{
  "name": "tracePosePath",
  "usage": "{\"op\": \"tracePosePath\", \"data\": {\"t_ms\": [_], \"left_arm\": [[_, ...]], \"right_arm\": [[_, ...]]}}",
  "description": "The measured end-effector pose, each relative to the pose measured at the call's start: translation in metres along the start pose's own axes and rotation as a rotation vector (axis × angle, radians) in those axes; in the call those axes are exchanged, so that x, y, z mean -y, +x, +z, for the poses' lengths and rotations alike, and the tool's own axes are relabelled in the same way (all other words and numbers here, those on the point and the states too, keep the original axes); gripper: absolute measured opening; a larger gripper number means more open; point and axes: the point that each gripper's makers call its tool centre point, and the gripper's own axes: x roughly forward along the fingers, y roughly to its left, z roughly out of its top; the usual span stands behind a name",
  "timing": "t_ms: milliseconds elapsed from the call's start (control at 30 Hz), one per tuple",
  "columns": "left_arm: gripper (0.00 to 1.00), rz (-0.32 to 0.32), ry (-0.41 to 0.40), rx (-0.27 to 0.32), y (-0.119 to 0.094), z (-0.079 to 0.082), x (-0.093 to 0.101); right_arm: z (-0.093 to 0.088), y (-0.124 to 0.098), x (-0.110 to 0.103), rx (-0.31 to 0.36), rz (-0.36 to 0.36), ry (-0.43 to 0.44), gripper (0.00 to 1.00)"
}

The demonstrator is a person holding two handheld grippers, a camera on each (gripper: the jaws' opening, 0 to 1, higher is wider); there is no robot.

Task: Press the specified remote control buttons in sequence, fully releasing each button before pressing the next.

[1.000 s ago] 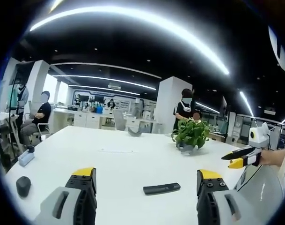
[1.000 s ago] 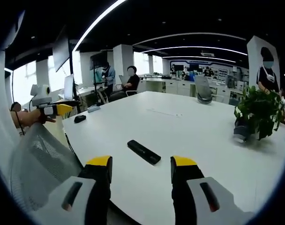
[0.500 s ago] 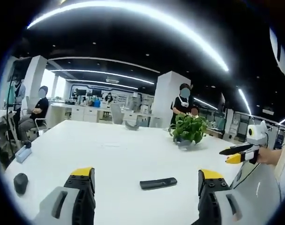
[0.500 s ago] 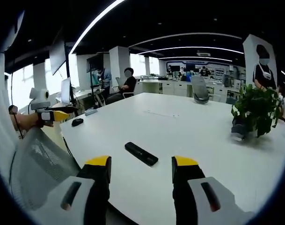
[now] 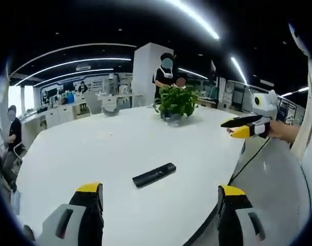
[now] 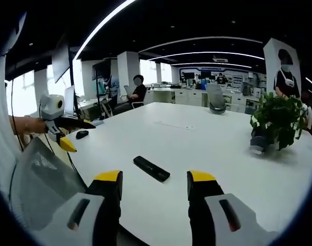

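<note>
Left claw first: my two yellow-tipped jaws stand wide apart, gripping nothing and touching nothing, hanging over the near edge of the white surface. Just beyond them lies the remote control, a slim black bar, flat on the smooth matte top and angled across my view. Off to the right, over the edge, I see the right claw in a hand, its dark and yellow tips nearly together from this angle.

In the right gripper view, that claw's own jaws are parted too, empty, with the remote lying flat between and just past them. To the left, the left claw shows beside a grey mesh chair back. A small dark rounded object sits near that edge.

Farther out stands a leafy green potted plant. Beyond it are desks, chairs and people.
</note>
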Motion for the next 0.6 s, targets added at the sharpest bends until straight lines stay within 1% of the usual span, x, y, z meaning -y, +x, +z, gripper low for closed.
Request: {"op": "tracePosePath", "data": {"t_ms": [67,100,167,233,300,367,433,500,567,600], "left_arm": [[0.96,-0.027,0.047,-0.038,0.008,-0.004,-0.008],[0.96,-0.040,0.077,-0.068,0.012,-0.007,-0.010],[0.96,-0.069,0.120,-0.109,0.019,-0.011,-0.010],[0.94,-0.079,0.139,-0.130,0.025,-0.012,-0.011],[0.93,-0.107,0.162,-0.150,0.032,-0.013,-0.010],[0.92,-0.115,0.176,-0.172,0.039,-0.014,-0.013],[0.89,-0.137,0.208,-0.202,0.045,-0.016,-0.015],[0.83,-0.148,0.241,-0.229,0.050,-0.018,-0.017],[0.82,-0.163,0.261,-0.240,0.058,-0.018,-0.019],[0.81,-0.177,0.266,-0.256,0.062,-0.020,-0.019]], "right_arm": [[0.000,0.000,0.000,-0.001,-0.003,-0.008,0.52],[0.000,0.000,0.000,-0.004,-0.005,-0.012,0.52],[-0.001,0.000,0.001,-0.006,-0.009,-0.015,0.52],[0.000,0.000,0.002,-0.001,-0.010,-0.014,0.52],[0.001,-0.001,0.002,0.005,-0.013,-0.012,0.52],[0.001,-0.001,0.003,0.007,-0.016,-0.012,0.52],[0.001,-0.001,0.003,0.008,-0.016,-0.010,0.52],[0.001,-0.001,0.003,0.010,-0.013,-0.009,0.51],[0.002,-0.001,0.003,0.015,-0.008,-0.002,0.51],[0.002,-0.001,0.003,0.017,-0.008,-0.001,0.51]]}}
